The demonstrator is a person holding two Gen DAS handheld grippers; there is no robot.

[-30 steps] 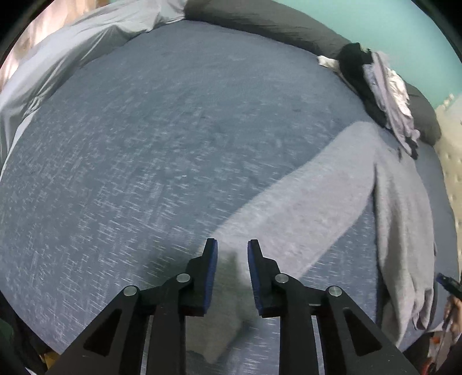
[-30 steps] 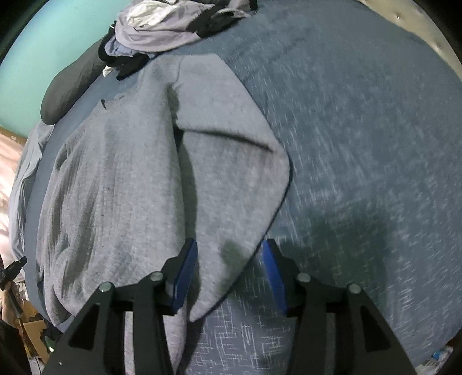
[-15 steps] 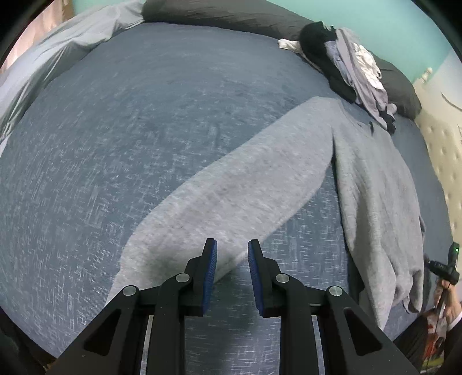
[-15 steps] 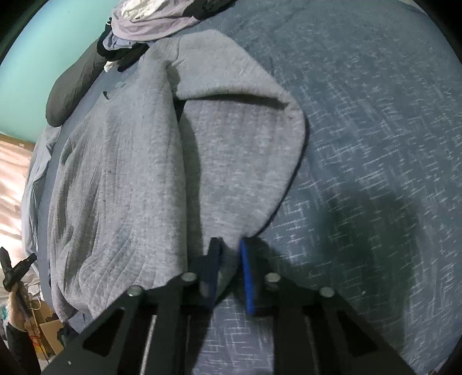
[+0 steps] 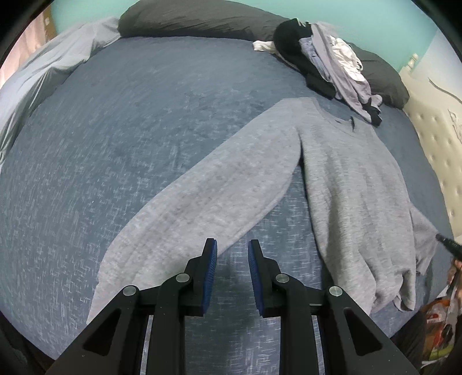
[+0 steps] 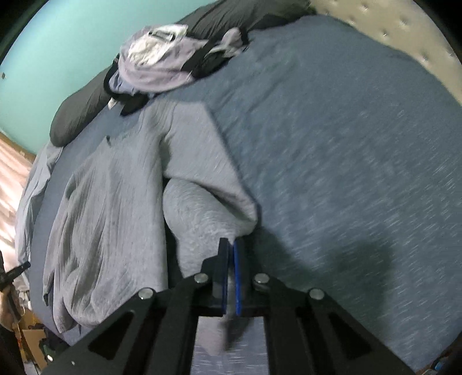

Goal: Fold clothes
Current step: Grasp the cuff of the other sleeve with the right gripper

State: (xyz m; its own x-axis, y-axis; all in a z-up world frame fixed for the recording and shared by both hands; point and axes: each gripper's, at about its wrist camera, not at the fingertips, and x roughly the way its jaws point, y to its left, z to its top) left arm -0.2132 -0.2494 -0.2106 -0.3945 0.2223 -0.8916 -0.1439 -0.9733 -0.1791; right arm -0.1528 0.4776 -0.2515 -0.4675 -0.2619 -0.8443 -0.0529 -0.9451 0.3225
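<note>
A grey sweatshirt [image 5: 352,184] lies on the blue bed cover [image 5: 130,121], its body wrinkled. One long sleeve [image 5: 208,202] stretches flat toward my left gripper [image 5: 232,253], which is open and empty just above the sleeve's lower edge. In the right wrist view the sweatshirt [image 6: 112,207] lies at left, and my right gripper [image 6: 231,248] is shut on the end of the other sleeve [image 6: 202,207], lifted and bunched over the bed.
A pile of dark, lilac and white clothes [image 5: 326,60] lies by dark pillows [image 5: 196,20] at the bed's head; the pile shows in the right wrist view [image 6: 161,63]. A pale grey sheet [image 5: 43,75] lies left. A tufted headboard [image 5: 433,138] runs right.
My right gripper closed on the sleeve end and lifted it, folding the sleeve toward the body. My left gripper pulled back off the other sleeve and stays open.
</note>
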